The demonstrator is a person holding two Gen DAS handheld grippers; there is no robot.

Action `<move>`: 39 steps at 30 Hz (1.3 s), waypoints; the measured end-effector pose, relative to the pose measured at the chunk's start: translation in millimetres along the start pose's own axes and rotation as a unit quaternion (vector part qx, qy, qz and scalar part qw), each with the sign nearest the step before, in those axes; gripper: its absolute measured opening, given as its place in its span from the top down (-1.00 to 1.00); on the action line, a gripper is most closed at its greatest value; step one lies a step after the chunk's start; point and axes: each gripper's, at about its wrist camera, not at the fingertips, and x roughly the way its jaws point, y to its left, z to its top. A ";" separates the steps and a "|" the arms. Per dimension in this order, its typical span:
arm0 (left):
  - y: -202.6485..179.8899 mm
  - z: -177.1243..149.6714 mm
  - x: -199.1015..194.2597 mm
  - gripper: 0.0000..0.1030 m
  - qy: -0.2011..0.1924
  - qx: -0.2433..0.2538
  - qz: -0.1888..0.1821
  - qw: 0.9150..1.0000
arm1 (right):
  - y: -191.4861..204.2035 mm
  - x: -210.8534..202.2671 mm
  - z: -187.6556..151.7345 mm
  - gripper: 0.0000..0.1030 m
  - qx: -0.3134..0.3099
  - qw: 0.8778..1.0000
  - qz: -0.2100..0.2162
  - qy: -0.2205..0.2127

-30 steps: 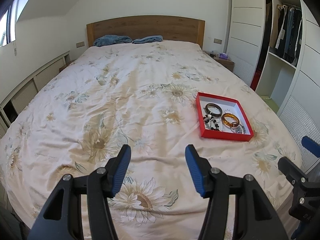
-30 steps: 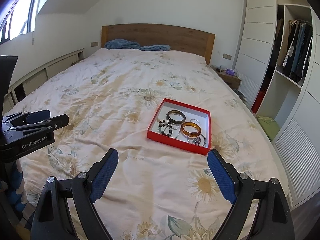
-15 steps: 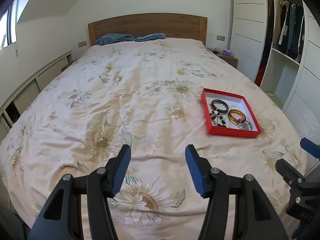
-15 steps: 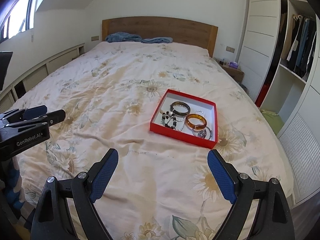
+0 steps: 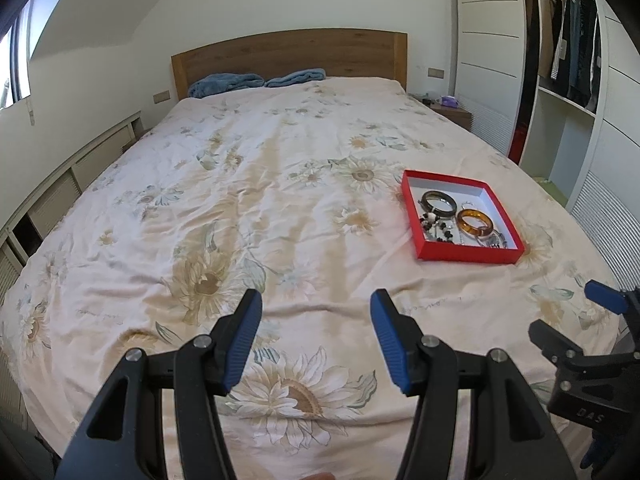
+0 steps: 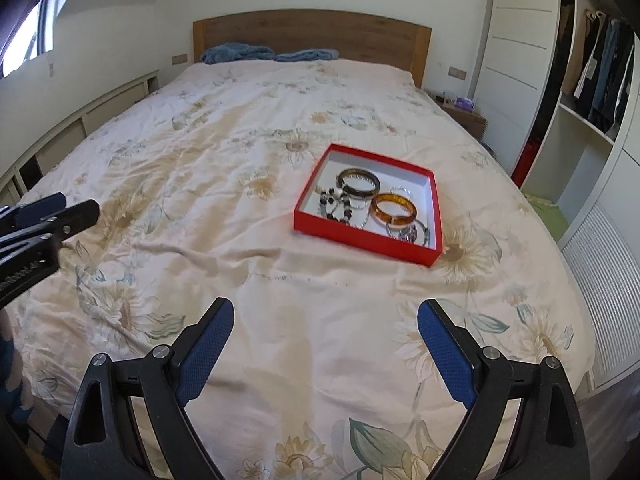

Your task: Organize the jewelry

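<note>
Covering the bed [image 5: 280, 184], floral bedding holds red tray [image 6: 434, 216].

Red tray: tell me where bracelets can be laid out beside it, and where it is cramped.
Bare bedspread spreads left of the red tray, up toward the blue pillows, and between the tray and both open grippers. Inside the tray, the dark bangle, amber bangle and beads crowd together.
</note>
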 end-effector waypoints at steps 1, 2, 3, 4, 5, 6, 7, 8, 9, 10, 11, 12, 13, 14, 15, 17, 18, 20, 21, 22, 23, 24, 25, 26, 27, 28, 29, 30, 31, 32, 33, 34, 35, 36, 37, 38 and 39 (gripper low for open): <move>-0.5 -1.0 0.7 -0.06 0.001 0.001 0.000 1.000 | -1.1 3.4 -2.2 -0.82 0.003 1.000 0.000 0.004; -1.2 -2.4 1.8 -0.06 0.003 0.002 -0.001 1.000 | -1.5 5.3 -3.6 -0.87 0.005 1.000 0.001 0.006; -1.4 -3.2 2.4 -0.06 0.004 0.002 -0.003 1.000 | -2.2 6.7 -4.7 -0.93 0.006 1.000 0.002 0.007; -1.9 -4.9 3.3 -0.06 0.006 0.003 -0.004 1.000 | -2.6 8.2 -6.3 -0.95 0.008 1.000 0.002 0.008; -2.3 -6.0 4.2 -0.06 0.008 0.004 -0.005 1.000 | -2.9 8.6 -6.8 -0.98 0.009 1.000 0.003 0.008; -3.2 -7.7 5.7 -0.06 0.010 0.006 -0.005 1.000 | -3.1 9.1 -7.4 -0.98 0.009 1.000 0.004 0.008; -3.7 -8.7 6.7 -0.06 0.012 0.007 -0.005 1.000 | -3.2 9.7 -7.9 -0.99 0.009 1.000 0.005 0.008; -4.0 -9.9 7.6 -0.06 0.014 0.007 -0.005 1.000 | -3.3 10.4 -8.6 -0.99 0.011 1.000 0.008 0.008; -4.3 -11.2 8.8 -0.06 0.017 0.007 -0.005 1.000 | -3.2 11.1 -8.8 -0.99 0.012 1.000 0.009 0.008; -4.9 -12.7 9.9 -0.06 0.020 0.008 -0.006 1.000 | -3.6 11.9 -9.2 -0.99 0.013 1.000 0.011 0.009; -5.5 -13.9 10.9 -0.06 0.021 0.009 -0.006 1.000 | -3.8 12.9 -10.0 -0.99 0.014 1.000 0.012 0.009; -5.5 -14.9 11.8 -0.06 0.023 0.010 -0.006 1.000 | -4.0 14.2 -10.8 -0.99 0.016 1.000 0.014 0.010; -5.5 -15.7 12.8 -0.06 0.025 0.010 -0.006 1.000 | -4.9 15.1 -11.3 -0.99 0.017 1.000 0.014 0.011; -5.6 -16.5 14.0 -0.06 0.027 0.010 -0.007 1.000 | -5.5 15.8 -12.0 -0.99 0.019 1.000 0.015 0.011; -5.6 -17.3 15.2 -0.06 0.028 0.010 -0.007 1.000 | -5.7 16.1 -12.2 -0.99 0.020 1.000 0.015 0.011; -6.4 -18.8 16.8 -0.06 0.031 0.010 -0.008 0.999 | -6.3 16.7 -13.0 -0.99 0.023 1.000 0.012 0.009; -6.7 -19.3 17.5 -0.06 0.032 0.011 -0.008 0.999 | -6.6 17.0 -13.3 -0.99 0.024 1.000 0.012 0.008; -7.7 -20.9 19.5 -0.06 0.035 0.013 -0.008 0.999 | -7.6 17.7 -13.6 -0.99 0.025 1.000 0.009 0.008; -7.6 -21.5 20.1 -0.06 0.036 0.014 -0.008 0.999 | -8.0 18.2 -13.8 -0.99 0.026 1.000 0.009 0.008; -7.7 -22.3 20.9 -0.06 0.037 0.015 -0.008 0.999 | -8.6 19.2 -14.3 -0.99 0.026 1.000 0.008 0.009; -7.9 -23.2 21.8 -0.06 0.039 0.016 -0.008 0.999 | -8.8 19.8 -14.8 -0.99 0.027 1.000 0.008 0.010; -8.0 -24.0 23.3 -0.06 0.042 0.016 -0.008 0.999 | -9.0 20.8 -15.2 -0.99 0.028 1.000 0.008 0.011; -7.8 -24.4 24.3 -0.06 0.043 0.016 -0.008 0.999 | -9.0 22.0 -15.8 -0.99 0.028 1.000 0.007 0.013; -7.6 -24.8 25.5 -0.06 0.045 0.016 -0.008 0.999 | -9.0 22.6 -16.3 -0.99 0.027 1.000 0.006 0.014; -7.3 -25.7 27.0 -0.06 0.048 0.015 -0.008 0.999 | -9.4 23.2 -16.6 -0.99 0.027 1.000 0.006 0.016; -7.3 -26.2 27.9 -0.06 0.049 0.015 -0.008 0.999 | -9.7 24.0 -16.9 -0.99 0.027 0.999 0.005 0.017; -7.3 -26.9 28.6 -0.06 0.050 0.015 -0.008 0.999 | -10.0 24.5 -17.3 -0.99 0.028 0.999 0.006 0.018; -7.0 -27.7 29.8 -0.06 0.052 0.014 -0.008 0.998 | -9.8 25.0 -17.6 -0.99 0.028 0.999 0.005 0.019; -6.8 -28.3 30.5 -0.06 0.054 0.014 -0.008 0.998 | -9.8 25.5 -18.0 -0.99 0.027 0.999 0.005 0.020; -6.7 -28.9 31.3 -0.06 0.055 0.014 -0.008 0.998 | -9.6 25.9 -18.2 -0.99 0.027 0.999 0.005 0.020; -6.7 -29.5 32.0 -0.06 0.056 0.015 -0.008 0.998 | -9.4 26.4 -18.5 -0.99 0.027 0.999 0.006 0.021; -6.7 -29.8 32.3 -0.06 0.057 0.015 -0.008 0.998 | -9.3 27.0 -18.6 -0.99 0.027 0.999 0.006 0.022; -6.5 -30.1 32.8 -0.06 0.057 0.015 -0.008 0.998 | -9.2 27.4 -18.8 -0.99 0.026 0.999 0.006 0.023; -6.4 -30.4 33.3 -0.06 0.058 0.015 -0.008 0.998 | -9.1 28.0 -18.8 -0.99 0.026 0.999 0.006 0.024; -6.3 -30.5 33.9 -0.06 0.059 0.015 -0.009 0.998 | -8.7 28.6 -19.0 -0.99 0.026 0.999 0.006 0.025; -6.4 -30.8 34.3 -0.06 0.060 0.015 -0.009 0.998 | -8.5 29.2 -19.2 -0.99 0.026 0.999 0.006 0.026; -6.5 -30.9 34.3 -0.06 0.060 0.015 -0.009 0.998 | -8.2 29.7 -19.3 -0.99 0.026 0.999 0.006 0.027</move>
